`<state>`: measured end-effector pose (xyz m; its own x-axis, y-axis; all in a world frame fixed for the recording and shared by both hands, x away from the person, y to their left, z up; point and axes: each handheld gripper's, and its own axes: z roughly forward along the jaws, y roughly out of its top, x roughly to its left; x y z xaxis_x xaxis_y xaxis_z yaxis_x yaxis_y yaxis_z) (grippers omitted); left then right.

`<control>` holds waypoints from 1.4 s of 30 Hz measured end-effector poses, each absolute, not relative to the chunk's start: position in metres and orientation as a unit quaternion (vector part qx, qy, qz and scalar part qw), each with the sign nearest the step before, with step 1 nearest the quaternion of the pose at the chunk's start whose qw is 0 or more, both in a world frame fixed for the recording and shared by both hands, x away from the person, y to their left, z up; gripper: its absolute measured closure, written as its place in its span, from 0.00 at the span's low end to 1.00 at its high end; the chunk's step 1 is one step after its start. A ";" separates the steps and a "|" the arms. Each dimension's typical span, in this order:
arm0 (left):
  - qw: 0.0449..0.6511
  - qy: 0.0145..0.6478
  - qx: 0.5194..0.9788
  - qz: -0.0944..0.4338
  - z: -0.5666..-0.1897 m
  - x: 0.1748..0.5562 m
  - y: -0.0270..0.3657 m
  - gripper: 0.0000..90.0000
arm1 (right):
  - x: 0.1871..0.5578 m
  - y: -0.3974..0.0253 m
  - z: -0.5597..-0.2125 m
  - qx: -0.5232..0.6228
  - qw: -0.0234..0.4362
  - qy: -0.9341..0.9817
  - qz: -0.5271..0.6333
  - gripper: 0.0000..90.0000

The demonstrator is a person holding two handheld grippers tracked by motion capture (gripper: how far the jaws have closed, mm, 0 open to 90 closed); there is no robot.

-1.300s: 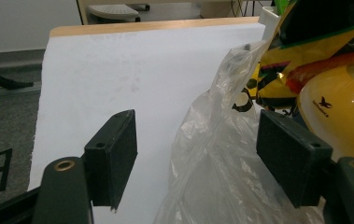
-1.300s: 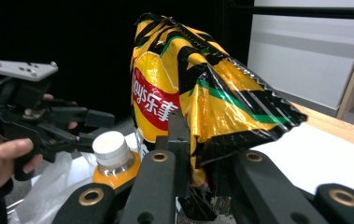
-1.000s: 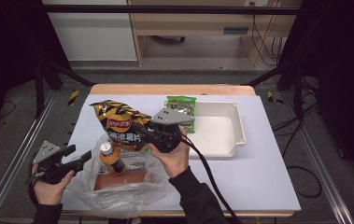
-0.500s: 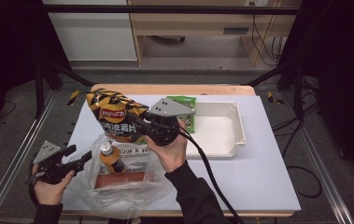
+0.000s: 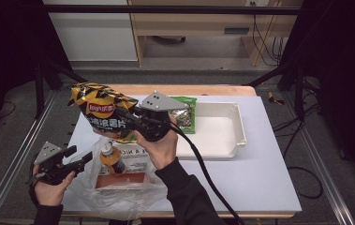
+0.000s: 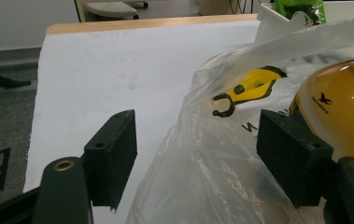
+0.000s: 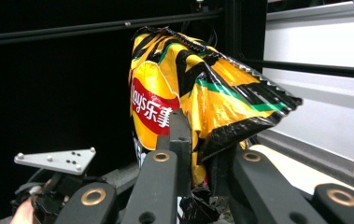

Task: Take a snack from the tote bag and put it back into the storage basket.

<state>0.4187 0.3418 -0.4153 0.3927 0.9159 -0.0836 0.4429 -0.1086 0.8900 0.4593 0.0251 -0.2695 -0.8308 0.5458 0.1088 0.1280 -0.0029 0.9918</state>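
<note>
Lifted higher, chip bag (image 5: pixel 101 111) clamped in right gripper (image 5: pixel 129 117) over plastic bag (image 5: pixel 119 192) (left gripper (image 5: pixel 79 158) agape).

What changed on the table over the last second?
The right gripper, shut on the chip bag, has lifted it up and leftward, off the plastic bag. The left gripper stayed open at the plastic bag's edge; the bottle, green packet and white tray did not move.
</note>
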 end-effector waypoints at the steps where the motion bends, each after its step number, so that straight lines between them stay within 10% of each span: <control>1: 0.458 0.487 0.698 0.259 -0.415 0.419 0.342 0.32 | 0.459 0.025 -0.268 0.243 0.157 0.687 0.666 0.93; 42: 0.462 0.491 0.689 0.265 -0.412 0.418 0.344 0.32 | 0.467 -0.152 -0.298 0.350 0.228 0.667 0.617 0.94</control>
